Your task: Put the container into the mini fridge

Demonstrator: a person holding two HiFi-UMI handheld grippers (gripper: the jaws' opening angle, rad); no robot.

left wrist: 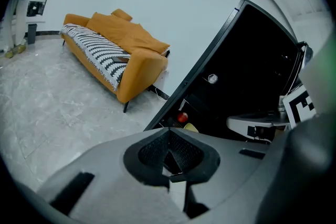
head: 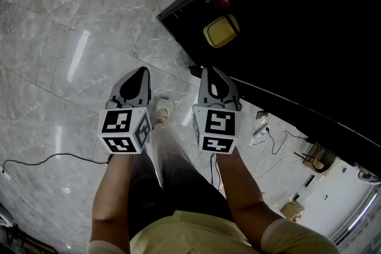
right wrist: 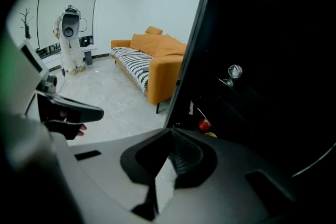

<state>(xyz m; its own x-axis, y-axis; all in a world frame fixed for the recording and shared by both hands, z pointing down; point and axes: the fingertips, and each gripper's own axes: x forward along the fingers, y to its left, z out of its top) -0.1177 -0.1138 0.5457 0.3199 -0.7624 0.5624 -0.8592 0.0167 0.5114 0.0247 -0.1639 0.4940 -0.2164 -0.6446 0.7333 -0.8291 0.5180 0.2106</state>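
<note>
A yellow container (head: 221, 31) sits low inside the black mini fridge (head: 297, 38), beside a small red round thing (head: 223, 3). I cannot tell where the fridge's door is. Both grippers hang over the floor just in front of the fridge, side by side. My left gripper (head: 141, 71) is shut with nothing in it. My right gripper (head: 209, 71) is shut and empty too, its tip near the fridge's lower edge. In the left gripper view the container (left wrist: 191, 127) peeks over the left gripper (left wrist: 169, 131). In the right gripper view the container (right wrist: 211, 135) lies just past the right gripper (right wrist: 171, 131).
An orange sofa (left wrist: 121, 50) with a striped throw stands against the far wall. Cables (head: 36, 160) trail over the marble floor. A white appliance (head: 345, 199) and small clutter lie at the lower right. The person's leg and shoe (head: 162, 110) are between the grippers.
</note>
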